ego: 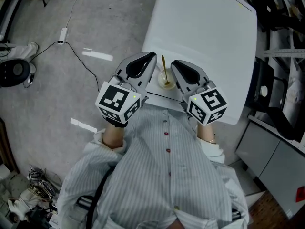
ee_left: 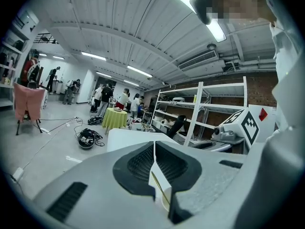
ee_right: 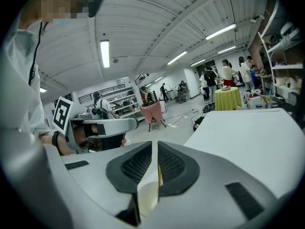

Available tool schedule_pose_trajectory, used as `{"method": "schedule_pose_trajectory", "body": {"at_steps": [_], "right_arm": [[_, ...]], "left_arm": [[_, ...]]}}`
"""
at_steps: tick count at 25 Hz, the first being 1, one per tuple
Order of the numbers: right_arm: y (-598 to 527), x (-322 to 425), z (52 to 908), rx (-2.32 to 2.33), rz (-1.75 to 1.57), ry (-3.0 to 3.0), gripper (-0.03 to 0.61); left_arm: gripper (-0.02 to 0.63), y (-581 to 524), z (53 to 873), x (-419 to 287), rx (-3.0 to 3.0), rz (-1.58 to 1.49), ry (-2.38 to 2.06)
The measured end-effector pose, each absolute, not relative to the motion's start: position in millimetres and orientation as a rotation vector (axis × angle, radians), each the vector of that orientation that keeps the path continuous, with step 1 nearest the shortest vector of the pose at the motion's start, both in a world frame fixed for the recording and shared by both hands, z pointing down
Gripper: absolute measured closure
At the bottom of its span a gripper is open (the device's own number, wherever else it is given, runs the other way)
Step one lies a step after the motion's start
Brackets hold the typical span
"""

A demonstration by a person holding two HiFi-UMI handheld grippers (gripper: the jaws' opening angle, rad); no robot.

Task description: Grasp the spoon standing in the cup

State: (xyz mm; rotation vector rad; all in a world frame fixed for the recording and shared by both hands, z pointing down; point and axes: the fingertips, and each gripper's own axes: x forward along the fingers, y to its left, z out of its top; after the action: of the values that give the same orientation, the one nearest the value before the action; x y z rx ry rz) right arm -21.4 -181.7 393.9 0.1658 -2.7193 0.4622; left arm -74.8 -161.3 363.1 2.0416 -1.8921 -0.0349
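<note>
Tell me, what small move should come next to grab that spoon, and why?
Probably open the right gripper: its jaws are together, and the spoon stands untouched in the cup just beside it.

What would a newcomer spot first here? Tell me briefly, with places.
The left tool and the right tool are held side by side just in front of the person's chest. Both have their jaws together and hold nothing. Between their tips, a small cup sits at the near edge of the white table. A gold spoon stands upright in it, untouched.
</note>
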Motion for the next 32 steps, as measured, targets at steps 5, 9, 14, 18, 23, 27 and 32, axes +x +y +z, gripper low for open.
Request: {"method": "schedule_pose_trajectory", "body": {"at_steps": [5, 9, 14, 18, 23, 27, 32], "right_arm": [[-177, -24, 407, 0.194, 0.455, -2.688, 0.544], [-174, -27, 421, 0.203, 0.438, -2.655, 0.492], [-172, -30, 439, 0.226, 0.401, -2.607, 0.467], [-168, -34, 453, 0.223, 0.359, -2.556, 0.444], [-168, -37, 465, 0.234, 0.337, -2.501, 0.443], [-170, -40, 473, 0.244, 0.316, -2.457, 0.443], [-168, -42, 477, 0.259, 0.299, -2.436, 0.443]], "left_arm": [[0.597, -159, 375, -75, 2.052, -0.025, -1.853], [0.597, -159, 386, -74, 2.062, -0.015, -1.817], [0.597, -160, 404, -70, 2.071, 0.006, -1.763], [0.597, -162, 414, -68, 2.075, 0.016, -1.728], [0.597, -160, 426, -68, 2.063, 0.023, -1.711], [0.597, -160, 436, -73, 2.051, 0.011, -1.697], [0.597, -157, 442, -75, 2.037, -0.006, -1.687]]}}
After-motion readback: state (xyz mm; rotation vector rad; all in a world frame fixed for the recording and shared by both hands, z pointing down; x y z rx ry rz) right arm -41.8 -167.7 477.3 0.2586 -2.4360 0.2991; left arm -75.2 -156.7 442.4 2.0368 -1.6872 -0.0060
